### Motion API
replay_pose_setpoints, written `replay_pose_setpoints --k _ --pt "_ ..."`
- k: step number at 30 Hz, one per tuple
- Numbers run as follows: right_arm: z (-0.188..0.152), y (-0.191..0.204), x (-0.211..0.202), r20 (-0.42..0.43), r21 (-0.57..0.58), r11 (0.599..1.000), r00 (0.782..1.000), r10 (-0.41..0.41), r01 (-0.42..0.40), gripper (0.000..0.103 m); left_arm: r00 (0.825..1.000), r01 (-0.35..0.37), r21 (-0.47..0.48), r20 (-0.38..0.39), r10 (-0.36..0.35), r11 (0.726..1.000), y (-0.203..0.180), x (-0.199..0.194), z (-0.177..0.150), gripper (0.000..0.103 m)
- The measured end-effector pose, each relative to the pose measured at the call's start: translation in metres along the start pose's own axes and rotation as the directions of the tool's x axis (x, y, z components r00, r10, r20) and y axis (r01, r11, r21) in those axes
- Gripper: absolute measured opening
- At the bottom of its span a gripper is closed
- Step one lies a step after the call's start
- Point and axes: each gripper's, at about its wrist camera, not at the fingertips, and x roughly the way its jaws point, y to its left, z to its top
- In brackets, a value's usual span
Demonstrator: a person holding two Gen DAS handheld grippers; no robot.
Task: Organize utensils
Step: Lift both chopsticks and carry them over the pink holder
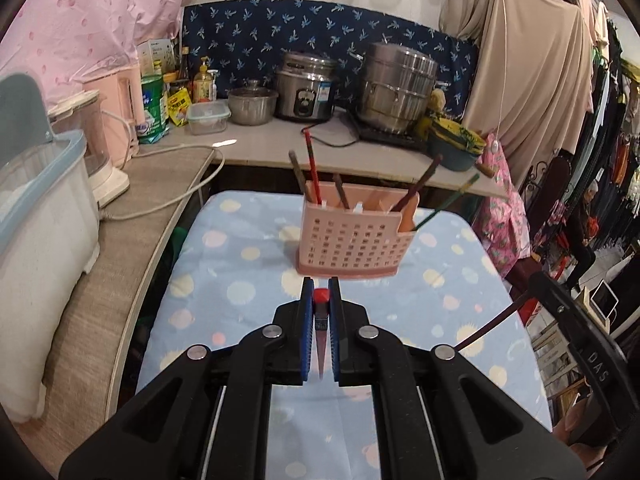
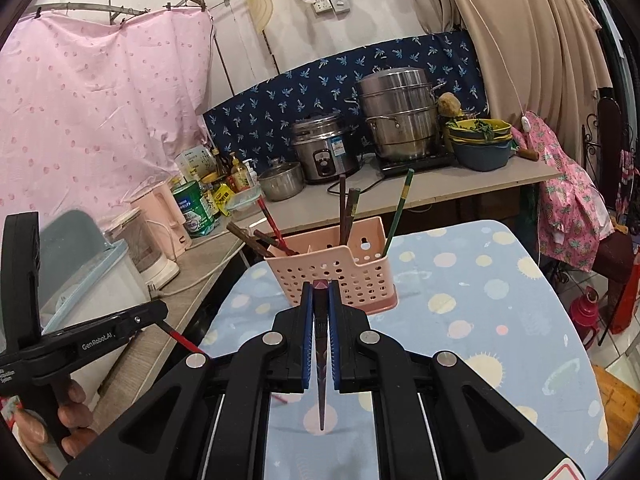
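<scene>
From the left wrist, a pink perforated plastic caddy (image 1: pixel 354 236) stands near the far edge of the dotted blue tabletop (image 1: pixel 224 280), holding upright chopsticks (image 1: pixel 313 172); the left gripper (image 1: pixel 321 292) pinches a red-tipped chopstick (image 1: pixel 321 320). From the right wrist, the right gripper (image 2: pixel 321 292) clamps a dark tapered chopstick (image 2: pixel 321 360) before the caddy (image 2: pixel 344 268).

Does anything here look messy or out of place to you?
Nothing is spilled or broken. The chopsticks in the pink basket lean every which way instead of standing together, and a green one tilts alone at the right end. Each claw, left and right, grips one chopstick not yet put away.
</scene>
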Motion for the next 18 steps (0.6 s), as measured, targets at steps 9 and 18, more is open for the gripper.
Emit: replay_pose_setpoints --k 9,18 --pt "0.07 0.004 0.02 0.104 0.015 1.0 0.994 0.022 -0.024 0.007 0.987 0.055 -0.014 0.149 -0.052 0.998 -0.016 -0.011 0.087 0.007" --pt "0.15 0.009 0.047 0.225 0.013 1.0 0.974 0.025 -0.029 0.007 0.944 0.075 -0.02 0.324 -0.065 0.997 -0.028 -0.009 0.166 0.007"
